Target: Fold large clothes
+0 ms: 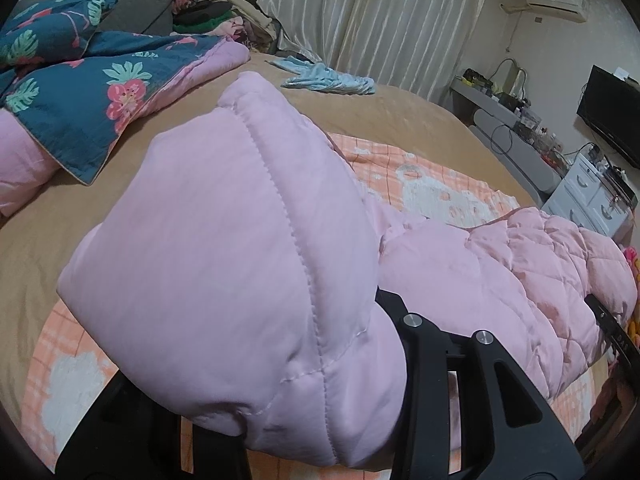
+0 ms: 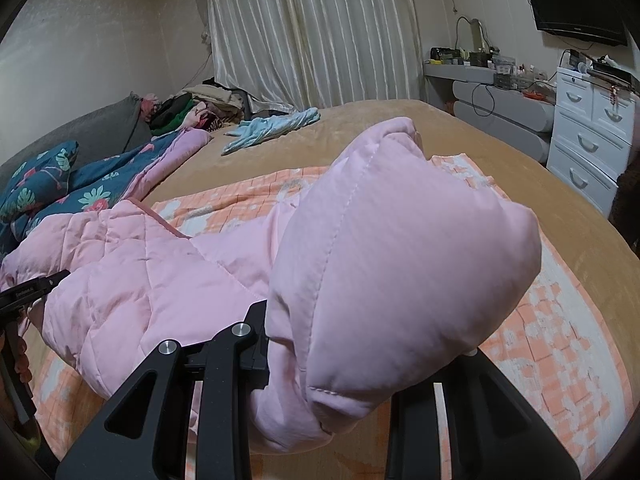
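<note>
step: mid-fold | left gripper: clamped on one puffy corner of pink padded jacket | right gripper: clamped on other corner (pads hidden by fabric) | jacket: strung between both, long axis side to side, lifted over orange checked blanket, rest trailing onto bed ahead | nearer hand: neither

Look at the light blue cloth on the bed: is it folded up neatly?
No, the light blue cloth lies crumpled and spread loosely on the tan bedcover near the curtains.
</note>
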A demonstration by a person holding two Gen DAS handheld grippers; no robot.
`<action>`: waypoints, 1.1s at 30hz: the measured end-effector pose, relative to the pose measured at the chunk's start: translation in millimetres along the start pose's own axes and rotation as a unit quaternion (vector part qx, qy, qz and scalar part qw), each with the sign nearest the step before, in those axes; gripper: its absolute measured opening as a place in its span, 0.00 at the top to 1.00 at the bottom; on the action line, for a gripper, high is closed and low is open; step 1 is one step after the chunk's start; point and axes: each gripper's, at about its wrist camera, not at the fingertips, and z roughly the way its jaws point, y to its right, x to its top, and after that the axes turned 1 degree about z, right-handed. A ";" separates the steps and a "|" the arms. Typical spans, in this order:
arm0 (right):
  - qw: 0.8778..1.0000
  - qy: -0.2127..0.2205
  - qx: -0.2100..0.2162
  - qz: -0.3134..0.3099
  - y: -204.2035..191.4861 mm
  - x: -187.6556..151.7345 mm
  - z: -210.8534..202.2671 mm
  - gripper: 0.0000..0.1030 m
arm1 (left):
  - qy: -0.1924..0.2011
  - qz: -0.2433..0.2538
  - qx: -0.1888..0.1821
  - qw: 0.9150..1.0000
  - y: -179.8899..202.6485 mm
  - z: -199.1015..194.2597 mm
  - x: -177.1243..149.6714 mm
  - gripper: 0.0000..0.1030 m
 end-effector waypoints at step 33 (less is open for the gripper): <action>0.998 -0.043 -0.015 0.048 17.0 -97.9 -45.9 0.71 | -0.032 0.018 0.010 0.999 -26.9 -29.8 -89.3 0.63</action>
